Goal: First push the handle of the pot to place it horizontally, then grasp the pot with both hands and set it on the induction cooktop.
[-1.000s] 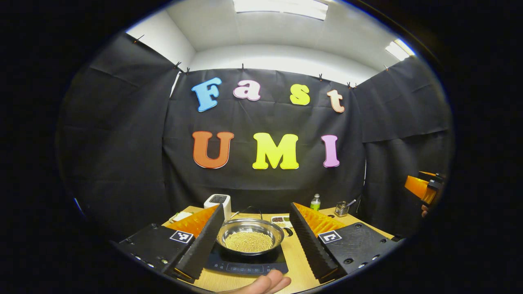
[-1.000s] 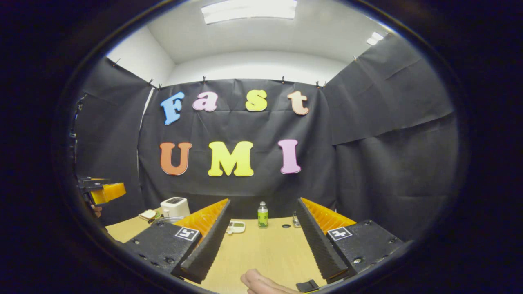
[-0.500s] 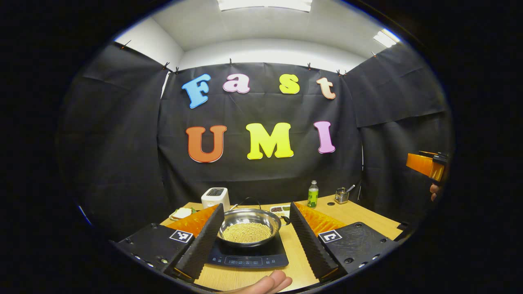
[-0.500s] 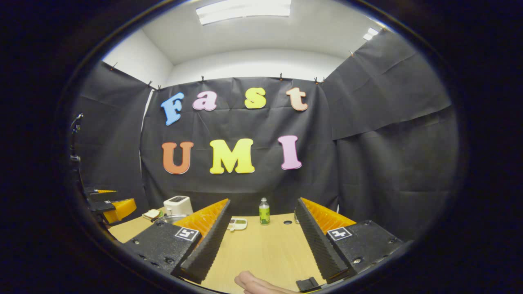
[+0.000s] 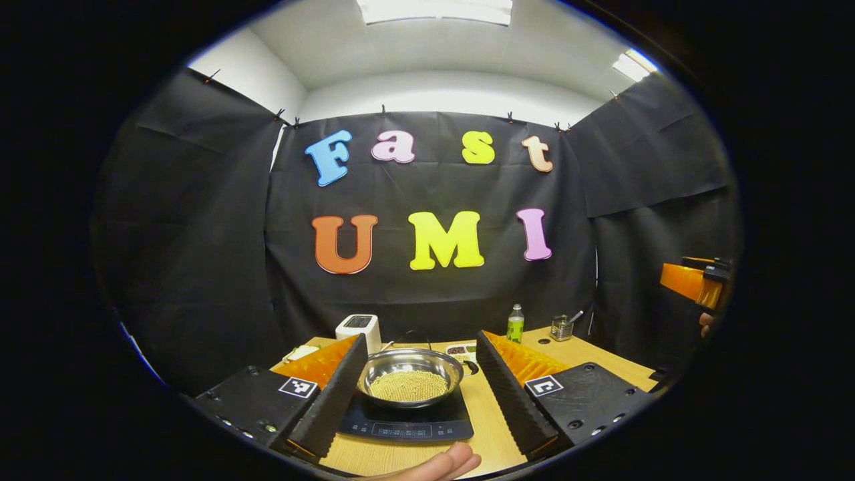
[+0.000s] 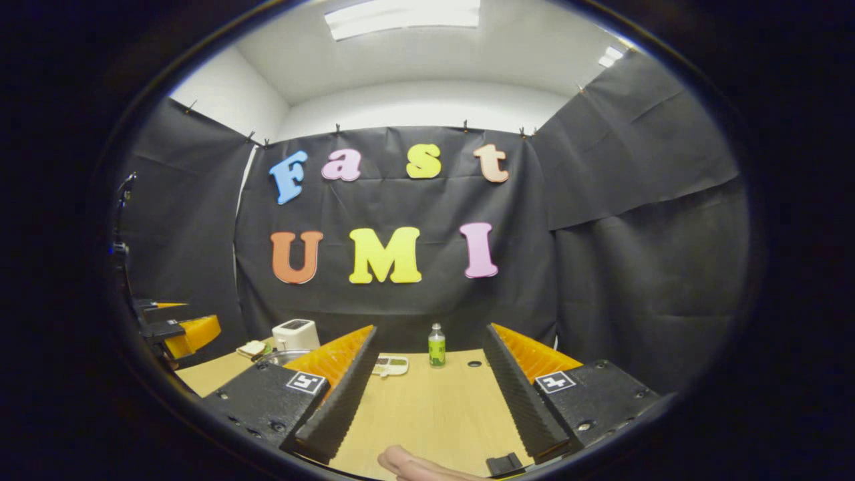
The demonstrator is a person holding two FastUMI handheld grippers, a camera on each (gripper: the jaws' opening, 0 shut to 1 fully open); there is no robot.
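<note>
Pot (image 5: 409,377) of yellow beads resting on induction cooktop (image 5: 405,422), framed between wide-open, empty left gripper (image 5: 419,384); right gripper (image 6: 427,387) likewise wide open over bare table (image 6: 427,407).

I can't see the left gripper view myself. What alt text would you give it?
A steel pot of small yellowish beads sits on a black induction cooktop on a wooden table, seen between the open left gripper fingers. Behind stand a white toaster and a green bottle.

bright ceiling panels (image 5: 434,10) | sharp | fisheye bend at edges
</note>
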